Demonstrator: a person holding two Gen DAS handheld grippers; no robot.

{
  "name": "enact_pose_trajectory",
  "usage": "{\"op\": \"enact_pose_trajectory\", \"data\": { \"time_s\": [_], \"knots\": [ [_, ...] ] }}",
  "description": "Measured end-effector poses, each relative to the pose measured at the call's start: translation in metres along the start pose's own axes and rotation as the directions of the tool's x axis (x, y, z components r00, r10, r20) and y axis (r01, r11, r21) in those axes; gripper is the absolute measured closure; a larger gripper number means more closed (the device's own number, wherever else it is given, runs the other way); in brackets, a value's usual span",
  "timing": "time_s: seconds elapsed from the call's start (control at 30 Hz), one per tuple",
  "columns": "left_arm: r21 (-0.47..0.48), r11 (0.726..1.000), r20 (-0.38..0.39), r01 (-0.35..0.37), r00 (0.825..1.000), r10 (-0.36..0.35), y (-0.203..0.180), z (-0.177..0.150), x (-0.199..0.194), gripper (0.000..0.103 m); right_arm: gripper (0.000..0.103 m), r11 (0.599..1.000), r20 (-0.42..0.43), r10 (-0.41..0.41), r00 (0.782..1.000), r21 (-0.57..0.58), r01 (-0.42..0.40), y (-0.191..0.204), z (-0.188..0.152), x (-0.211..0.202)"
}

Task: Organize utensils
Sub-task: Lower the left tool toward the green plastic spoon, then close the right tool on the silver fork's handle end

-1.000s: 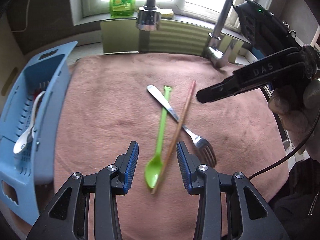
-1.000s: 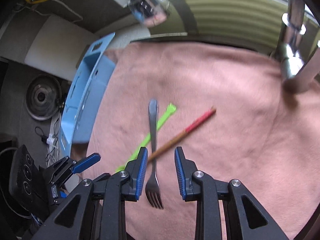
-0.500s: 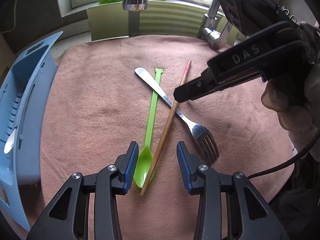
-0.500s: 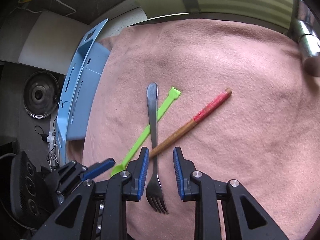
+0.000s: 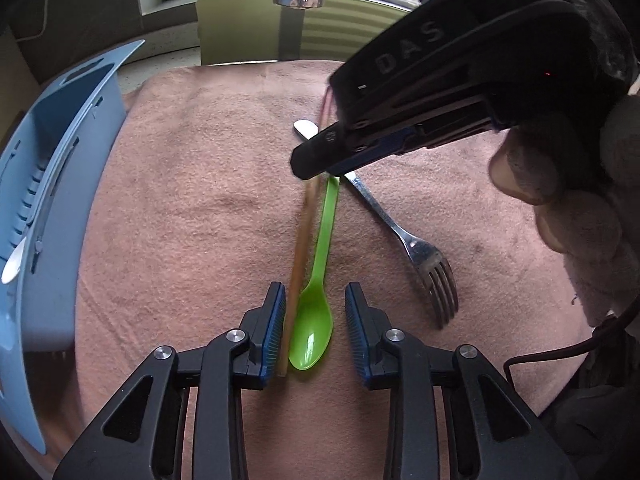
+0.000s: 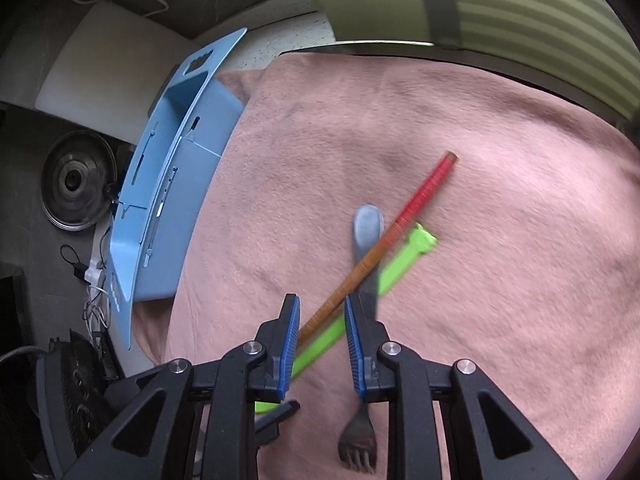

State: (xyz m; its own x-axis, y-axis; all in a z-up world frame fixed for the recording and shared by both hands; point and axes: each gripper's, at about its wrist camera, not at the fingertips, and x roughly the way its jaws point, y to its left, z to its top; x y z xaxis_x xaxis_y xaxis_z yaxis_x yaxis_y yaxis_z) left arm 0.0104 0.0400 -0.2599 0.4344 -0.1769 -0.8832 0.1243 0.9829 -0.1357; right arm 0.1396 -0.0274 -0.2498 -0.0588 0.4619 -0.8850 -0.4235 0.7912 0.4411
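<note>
Left wrist view: the left gripper [image 5: 315, 312] points steeply down at a pink towel [image 5: 192, 200], jaws part open and just now closing in – a green spoon [image 5: 314, 312] bowl and the near end of a wooden chopstick [image 5: 298, 256] lie between the pads, nothing clamped yet. The chopstick touches or nearly touches the left pad. Both lie lengthwise, running away from the jaws, approx in line with them, so the pads close across the thin axis. A metal fork [image 5: 416, 248] lies diagonally just to the right, outside the jaws.

Right wrist view: the right gripper [image 6: 322, 340] sits further up the same pile – narrow gap, holding nothing. Chopstick and spoon handle cross diagonally between its pads; the fork shaft runs under its right finger. A blue holder [image 6: 168, 208] stands at the towel's left edge, on the left gripper's side.
</note>
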Motion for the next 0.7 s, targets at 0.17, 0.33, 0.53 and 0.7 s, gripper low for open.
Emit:
{"op": "enact_pose_trajectory", "data": {
  "time_s": [0.17,0.33,0.53,0.7],
  "knots": [
    [-0.011,1.0,0.005,0.005,1.0,-0.004,0.003,-0.002,-0.003,0.074,0.082,0.999,-0.002,-0.029,1.0,-0.042,0.029,0.009,-0.002,-0.004],
    [-0.027,1.0,0.014,0.016,1.0,-0.015,0.007,-0.006,-0.011,0.074,0.082,0.986,-0.004,-0.133,0.991,-0.104,0.132,0.007,-0.007,-0.017],
    [-0.049,0.999,0.034,0.006,0.999,-0.005,0.013,-0.012,-0.022,0.074,0.082,0.97,-0.053,-0.199,0.979,-0.154,0.188,0.007,-0.011,-0.007],
    [-0.063,0.998,0.051,0.005,0.999,-0.002,0.015,-0.017,-0.033,0.074,0.087,0.955,-0.078,-0.256,0.963,-0.173,0.24,0.009,-0.014,0.004]
  ]
}}
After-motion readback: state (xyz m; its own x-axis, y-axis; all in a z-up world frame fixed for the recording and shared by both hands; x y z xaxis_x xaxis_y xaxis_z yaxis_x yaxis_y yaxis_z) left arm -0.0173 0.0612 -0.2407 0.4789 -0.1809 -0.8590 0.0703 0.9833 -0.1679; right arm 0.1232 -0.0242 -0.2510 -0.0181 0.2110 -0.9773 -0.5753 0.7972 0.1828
